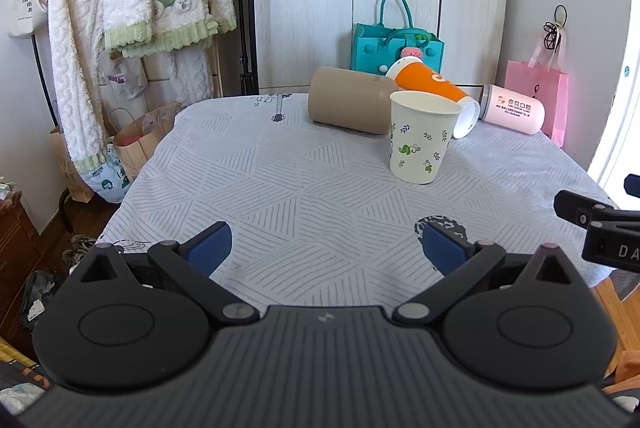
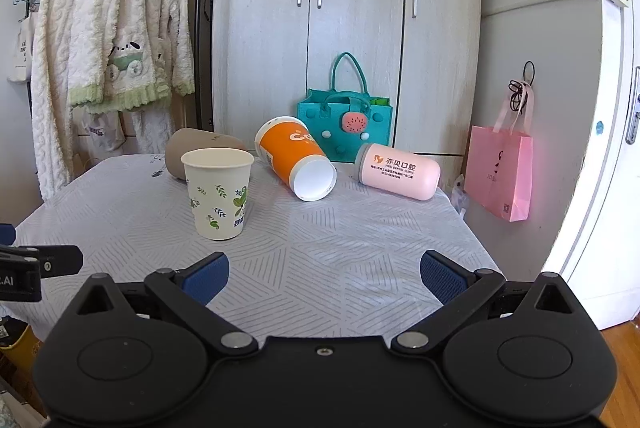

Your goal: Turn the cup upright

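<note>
Only right wrist shows door (image 2: 600,107) (ajar).

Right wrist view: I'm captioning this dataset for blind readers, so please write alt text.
An open right gripper hovers over a patterned table. A leaf-print paper cup stands upright, while an orange cup, a tan cup and a pink cup lie on their sides.
</note>
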